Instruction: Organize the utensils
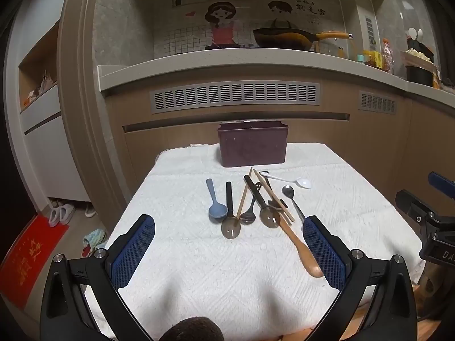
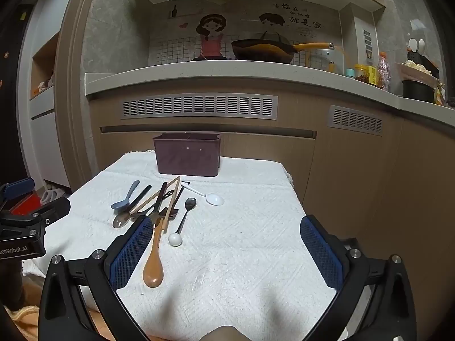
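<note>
Several utensils lie in a loose pile on a white cloth-covered table [image 1: 199,270]: a blue spoon [image 1: 216,209], dark translucent spoons [image 1: 231,227], wooden chopsticks [image 1: 273,196], a wooden spoon [image 1: 303,251], a metal spoon [image 1: 288,191] and a white spoon [image 1: 303,182]. Behind them stands a dark purple utensil holder [image 1: 252,143]. My left gripper [image 1: 229,253] is open just short of the pile, nothing between its fingers. My right gripper [image 2: 226,253] is open too, to the right of the wooden spoon [image 2: 153,267] and the holder [image 2: 187,154].
A kitchen counter [image 1: 227,62] with a wok [image 1: 284,38] and jars runs behind the table. Cabinet fronts with vent grilles [image 1: 236,95] stand close behind the holder. Slippers and a red mat [image 1: 25,255] lie on the floor at left.
</note>
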{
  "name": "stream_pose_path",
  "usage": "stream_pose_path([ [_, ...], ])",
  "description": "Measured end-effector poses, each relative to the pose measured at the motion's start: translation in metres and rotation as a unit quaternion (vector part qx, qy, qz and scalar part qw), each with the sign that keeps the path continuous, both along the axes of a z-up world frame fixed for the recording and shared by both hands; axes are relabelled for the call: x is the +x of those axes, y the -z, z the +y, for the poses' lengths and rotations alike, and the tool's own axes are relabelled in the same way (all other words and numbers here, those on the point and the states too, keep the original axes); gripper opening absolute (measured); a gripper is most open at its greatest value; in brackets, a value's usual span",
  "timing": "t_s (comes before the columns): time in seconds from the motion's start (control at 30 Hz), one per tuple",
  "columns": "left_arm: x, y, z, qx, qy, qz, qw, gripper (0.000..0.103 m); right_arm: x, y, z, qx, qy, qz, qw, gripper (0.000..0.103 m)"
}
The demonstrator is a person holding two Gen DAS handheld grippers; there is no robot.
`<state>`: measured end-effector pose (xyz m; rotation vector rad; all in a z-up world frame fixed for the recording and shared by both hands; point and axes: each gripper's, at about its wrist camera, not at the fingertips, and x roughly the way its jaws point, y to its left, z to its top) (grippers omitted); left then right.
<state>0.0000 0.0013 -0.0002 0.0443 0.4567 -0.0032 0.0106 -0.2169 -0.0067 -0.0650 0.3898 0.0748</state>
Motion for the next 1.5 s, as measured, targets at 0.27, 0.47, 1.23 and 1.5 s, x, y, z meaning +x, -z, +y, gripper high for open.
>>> stream_pose_path([
  [0.27, -0.0002, -0.0004, -0.0015, 0.003, 0.001, 0.001, 1.0, 0.103, -0.0003, -0.0002, 0.0006, -0.002, 0.0, 0.001, 1.0, 0.103],
  [0.47, -0.0002, -0.0004, -0.0015, 0.004, 0.001, 0.002, 1.0, 0.103, -0.0004, 0.0, -0.0011, -0.001, -0.001, 0.003, 1.0, 0.103],
  [1.23, 0.0, -0.0005, -0.0016, 0.004, 0.001, 0.003, 1.0, 0.103, 0.0013, 0.0028, 0.0009, -0.001, -0.002, 0.004, 1.0, 0.103],
  [1.5, 0.0001, -0.0004, -0.0017, 0.005, 0.001, 0.003, 1.0, 0.103, -0.0015, 0.0042, -0.0003, 0.0, -0.002, 0.006, 1.0, 0.103],
])
